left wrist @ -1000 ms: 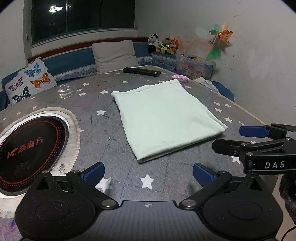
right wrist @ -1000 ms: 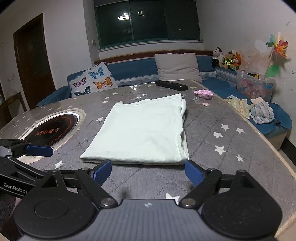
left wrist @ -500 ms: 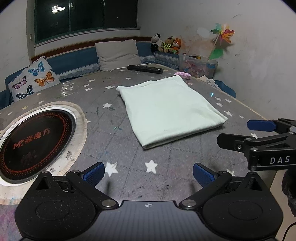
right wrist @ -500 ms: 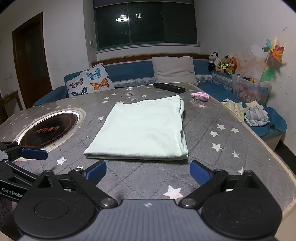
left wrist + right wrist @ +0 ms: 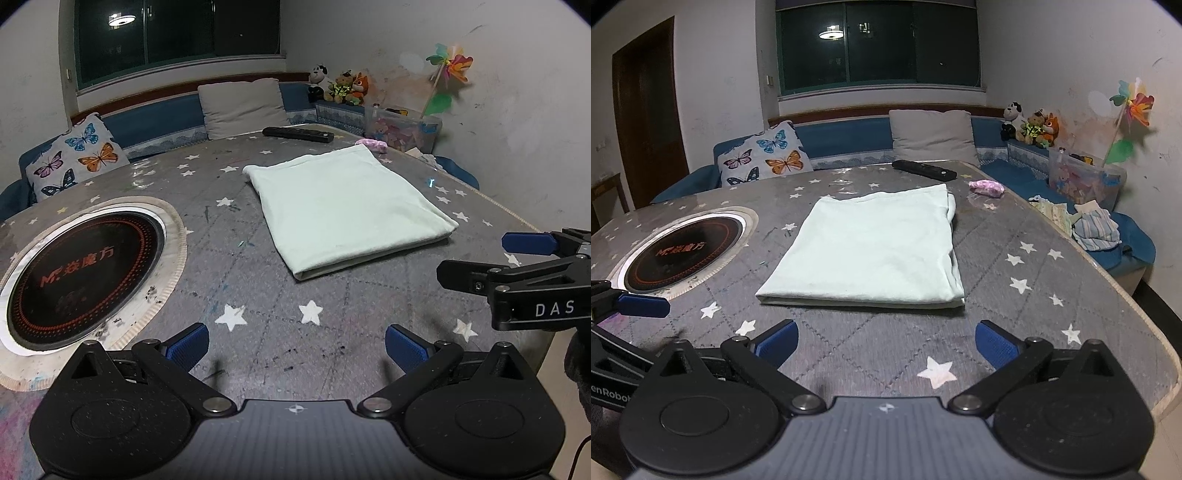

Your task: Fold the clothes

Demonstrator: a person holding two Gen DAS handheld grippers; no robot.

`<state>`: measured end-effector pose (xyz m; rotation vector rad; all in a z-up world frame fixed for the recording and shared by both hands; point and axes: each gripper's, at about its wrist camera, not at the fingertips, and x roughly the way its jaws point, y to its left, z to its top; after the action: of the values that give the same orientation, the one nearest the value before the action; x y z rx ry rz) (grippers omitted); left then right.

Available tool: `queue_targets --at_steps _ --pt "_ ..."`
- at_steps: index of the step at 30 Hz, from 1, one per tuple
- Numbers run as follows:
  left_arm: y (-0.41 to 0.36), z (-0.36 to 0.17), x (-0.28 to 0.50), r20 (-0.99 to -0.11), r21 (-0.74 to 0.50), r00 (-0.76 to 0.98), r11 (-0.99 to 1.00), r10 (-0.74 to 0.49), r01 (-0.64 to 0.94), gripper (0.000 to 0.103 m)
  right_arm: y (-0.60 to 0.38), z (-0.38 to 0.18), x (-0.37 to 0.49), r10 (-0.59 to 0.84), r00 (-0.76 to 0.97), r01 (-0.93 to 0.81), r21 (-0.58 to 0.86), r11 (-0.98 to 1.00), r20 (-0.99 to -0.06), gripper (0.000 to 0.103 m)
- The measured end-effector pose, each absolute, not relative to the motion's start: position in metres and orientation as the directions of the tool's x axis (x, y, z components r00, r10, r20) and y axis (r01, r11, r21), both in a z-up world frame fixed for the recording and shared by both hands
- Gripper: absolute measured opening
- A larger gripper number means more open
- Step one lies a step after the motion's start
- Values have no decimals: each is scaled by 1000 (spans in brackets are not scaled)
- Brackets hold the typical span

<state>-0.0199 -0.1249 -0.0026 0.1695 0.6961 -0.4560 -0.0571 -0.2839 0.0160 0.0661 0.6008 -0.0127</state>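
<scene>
Table, grey with white stars, fills both views, and it shows more bare quilted cover in front of each gripper than a second ago. On it the cloth, pale green and folded to a flat rectangle, lies at about 1 o'clock from the left gripper and at 12 o'clock from the right gripper. In both views it sits higher and farther off than before; a second ago its near edge was just beyond the right gripper's blue pads, and now a strip of table lies between them. The cloth's own shape and place on the table look unchanged.

The hob, a round black plate let into the table, lies at 10 o'clock of the left gripper. The remote rests at the table's far edge, past the cloth, with a small pink thing to its right.

Left gripper's jaws stand wide apart with nothing between them, as they did a second ago. Right gripper's jaws are spread fully, a little wider than a second ago, and hold nothing. From the left wrist, the right gripper shows at 3 o'clock, clear of the cloth.
</scene>
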Motion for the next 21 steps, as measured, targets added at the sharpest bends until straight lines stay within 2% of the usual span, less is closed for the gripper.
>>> queue_targets --at_steps 21 --pt "-125 -4 -27 -651 3 674 887 -349 462 103 -279 13 -61 23 821 28 81 996 -571 103"
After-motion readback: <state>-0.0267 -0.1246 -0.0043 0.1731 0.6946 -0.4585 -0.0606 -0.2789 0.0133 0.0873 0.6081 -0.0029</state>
